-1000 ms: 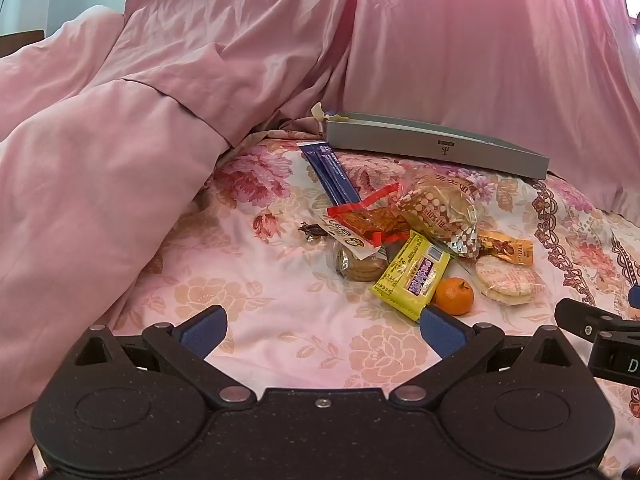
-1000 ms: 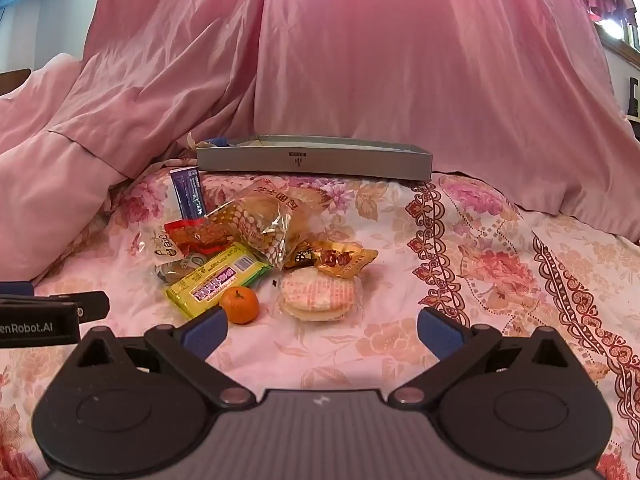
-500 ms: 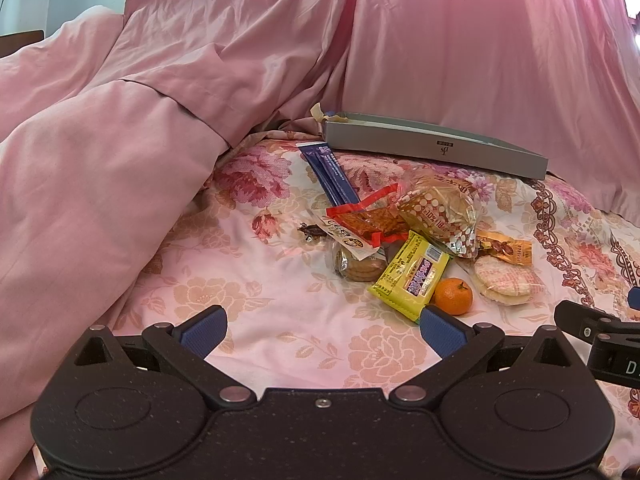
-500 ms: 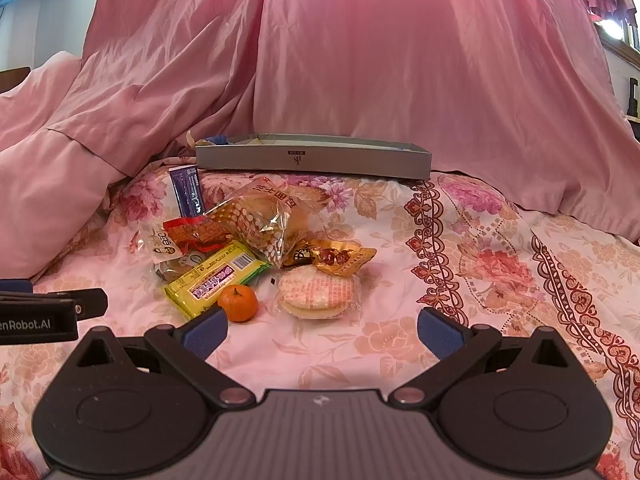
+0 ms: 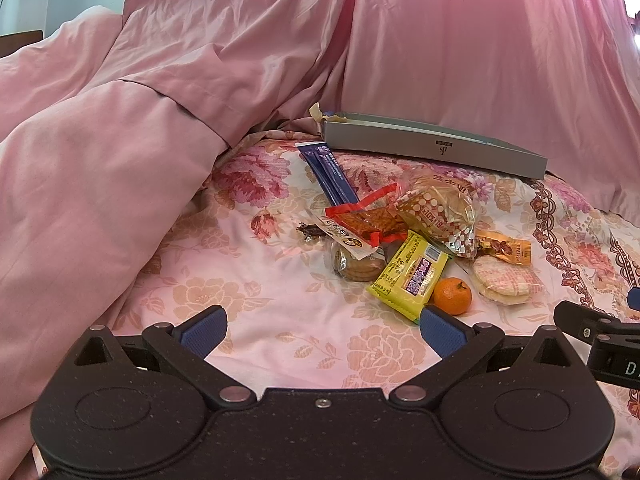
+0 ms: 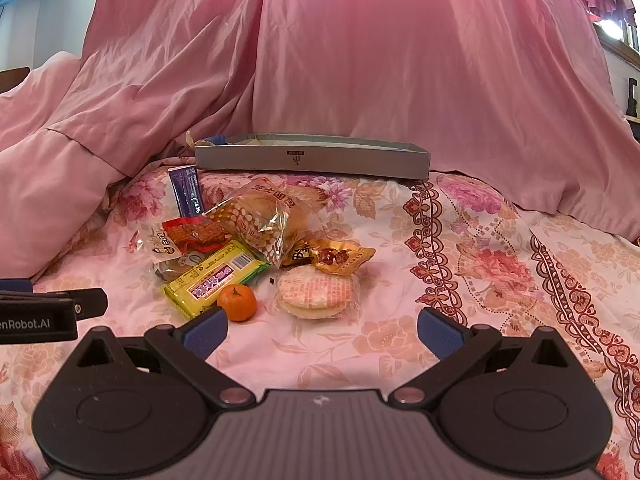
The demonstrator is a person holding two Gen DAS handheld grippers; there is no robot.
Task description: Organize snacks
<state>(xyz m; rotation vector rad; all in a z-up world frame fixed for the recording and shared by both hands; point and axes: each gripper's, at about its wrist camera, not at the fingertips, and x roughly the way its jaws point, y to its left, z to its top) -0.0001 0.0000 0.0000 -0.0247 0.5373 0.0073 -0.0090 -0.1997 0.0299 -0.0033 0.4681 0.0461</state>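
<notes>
Your left gripper point(image 5: 322, 330) and right gripper point(image 6: 322, 330) gape wide, holding nothing, low in frame; the snack pile point(image 6: 256, 248) lies mid-frame on the floral bedsheet point(image 6: 480, 280), below the grey box point(image 6: 312, 160).

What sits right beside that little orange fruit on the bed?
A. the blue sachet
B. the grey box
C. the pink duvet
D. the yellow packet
D: the orange lies against the yellow packet, while the grey box sits far behind the pile.
</notes>
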